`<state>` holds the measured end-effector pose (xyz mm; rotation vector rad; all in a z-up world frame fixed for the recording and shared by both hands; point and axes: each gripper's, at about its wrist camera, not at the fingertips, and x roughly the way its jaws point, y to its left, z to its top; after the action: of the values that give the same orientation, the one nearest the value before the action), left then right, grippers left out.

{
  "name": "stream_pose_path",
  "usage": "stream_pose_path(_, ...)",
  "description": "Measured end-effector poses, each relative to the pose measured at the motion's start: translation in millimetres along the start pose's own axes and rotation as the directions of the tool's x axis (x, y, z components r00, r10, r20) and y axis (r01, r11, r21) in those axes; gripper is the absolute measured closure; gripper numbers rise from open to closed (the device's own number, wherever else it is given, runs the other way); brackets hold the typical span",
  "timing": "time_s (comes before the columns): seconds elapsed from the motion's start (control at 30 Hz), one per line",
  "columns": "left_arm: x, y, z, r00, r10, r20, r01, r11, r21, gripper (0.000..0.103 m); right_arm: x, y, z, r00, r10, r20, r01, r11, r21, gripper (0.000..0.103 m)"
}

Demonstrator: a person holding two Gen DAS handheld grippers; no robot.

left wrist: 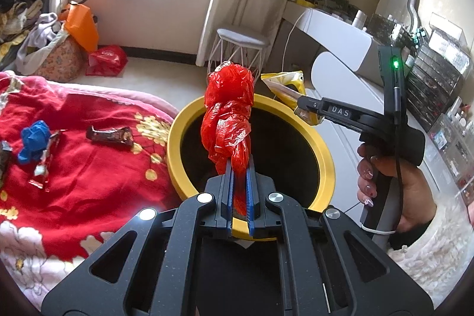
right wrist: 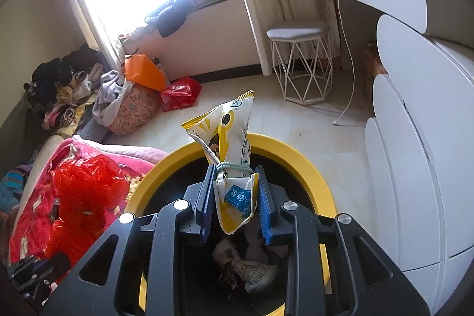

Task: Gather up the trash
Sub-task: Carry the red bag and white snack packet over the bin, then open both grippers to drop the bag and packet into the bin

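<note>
Fingers of the left gripper (left wrist: pixel 240 165) pinch a crumpled red plastic bag (left wrist: pixel 228 114); those of the right gripper (right wrist: pixel 237 182) clamp a yellow snack packet (right wrist: pixel 231 138). Just beyond and below both sits the yellow-rimmed bin (left wrist: pixel 323 156), some rubbish already inside. Neither piece is dropped yet. Farther left, on the bed (left wrist: pixel 89 182), wrappers (left wrist: pixel 109 135) and a blue scrap (left wrist: pixel 32 141) remain.

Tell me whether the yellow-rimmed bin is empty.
Not empty: through the yellow-rimmed bin opening, the right wrist view shows crumpled wrappers lying at the bottom.
</note>
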<state>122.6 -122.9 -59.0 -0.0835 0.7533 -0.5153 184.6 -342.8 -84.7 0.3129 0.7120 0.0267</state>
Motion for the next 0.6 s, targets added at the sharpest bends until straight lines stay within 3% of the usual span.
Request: stream_pose_path(0.6,45,-3,-12,0.994,0.002,-0.110,-0.002,1.000,0.000,0.099,24,-11,-12,0.993,-0.005,-0.114,0.008,0.999,0.033,0.078)
